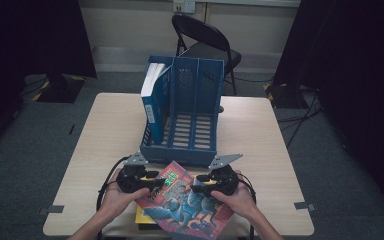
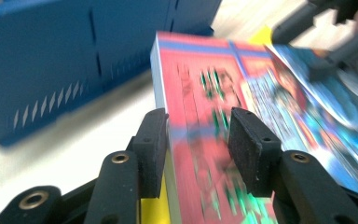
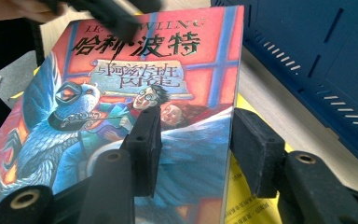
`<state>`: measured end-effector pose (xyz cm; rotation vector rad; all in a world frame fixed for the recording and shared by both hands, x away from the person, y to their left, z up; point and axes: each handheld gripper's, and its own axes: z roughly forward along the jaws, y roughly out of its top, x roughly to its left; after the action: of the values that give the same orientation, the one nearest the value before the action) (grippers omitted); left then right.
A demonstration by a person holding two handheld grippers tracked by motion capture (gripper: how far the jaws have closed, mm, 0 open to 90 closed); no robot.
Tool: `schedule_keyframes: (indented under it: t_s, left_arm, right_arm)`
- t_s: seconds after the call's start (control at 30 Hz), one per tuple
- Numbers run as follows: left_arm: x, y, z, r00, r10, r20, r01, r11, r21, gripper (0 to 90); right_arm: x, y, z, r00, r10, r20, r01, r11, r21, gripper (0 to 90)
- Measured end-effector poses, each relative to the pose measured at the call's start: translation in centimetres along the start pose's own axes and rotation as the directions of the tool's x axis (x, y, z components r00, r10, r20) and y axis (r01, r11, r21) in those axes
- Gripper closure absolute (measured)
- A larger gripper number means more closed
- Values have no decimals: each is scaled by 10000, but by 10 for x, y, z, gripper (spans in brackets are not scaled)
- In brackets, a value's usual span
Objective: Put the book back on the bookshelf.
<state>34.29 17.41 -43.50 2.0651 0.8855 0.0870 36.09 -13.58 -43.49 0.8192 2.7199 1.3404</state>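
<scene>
Two handheld grippers meet at a red-and-blue illustrated paperback (image 1: pixel 185 200), which lies tilted at the near edge of the wooden table (image 1: pixel 105 135), resting partly on a yellow book (image 1: pixel 142 216) beneath it. The left gripper (image 1: pixel 156 178) comes in at the book's upper left corner; in the left gripper view, its two black pads (image 2: pixel 249 149) straddle that corner of the paperback (image 2: pixel 205 140), one pad on the outer side of the page block and one over the red cover, the jaws partly parted. Whether the pads press on the book cannot be told. The right gripper (image 1: pixel 196 189) reaches over the cover from the opposite side; in the right gripper view, its left pad (image 3: pixel 142 149) lies over the blue winged figure on the paperback (image 3: pixel 121 93), and its right pad (image 3: pixel 254 149) stands off the book's edge, above the yellow book (image 3: pixel 249 196). These jaws are likewise half spread, with no firm clamp visible. Just beyond both sets of fingers stands a blue three-slot file rack (image 1: pixel 185 115), whose leftmost slot holds an upright blue-and-white book (image 1: pixel 152 95). A black folding chair (image 1: pixel 205 42) stands behind the table.
</scene>
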Motion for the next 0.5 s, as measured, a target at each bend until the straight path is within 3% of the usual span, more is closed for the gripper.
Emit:
schedule_keyframes:
  t_s: [0.1, 0.17, 0.27, 0.43, 0.5]
  left_arm:
    - [-7, -15, -16, 9982, 555, -248, -560, 9982, -193, 593]
    - [-7, -23, -24, 9998, 177, -81, -179, 9997, -152, 571]
    - [-7, -32, -31, 10000, -36, 93, 37, 9998, -209, 546]
    - [-10, -44, -39, 9986, 251, 463, -248, 9997, -71, 426]
    - [-9, -49, -41, 9983, 107, 581, -96, 9998, -189, 404]
  right_arm:
    - [1, 0, 0, 10000, 14, 39, -14, 10000, 23, 539]
    - [1, 0, 0, 10000, 23, 84, -24, 10000, 56, 539]
    - [2, 1, 0, 9999, -8, 156, 6, 9999, 106, 540]
    - [3, 0, 0, 9997, -25, 238, 24, 10000, 61, 541]
    - [3, 0, 0, 9997, -39, 238, 38, 10000, 67, 541]
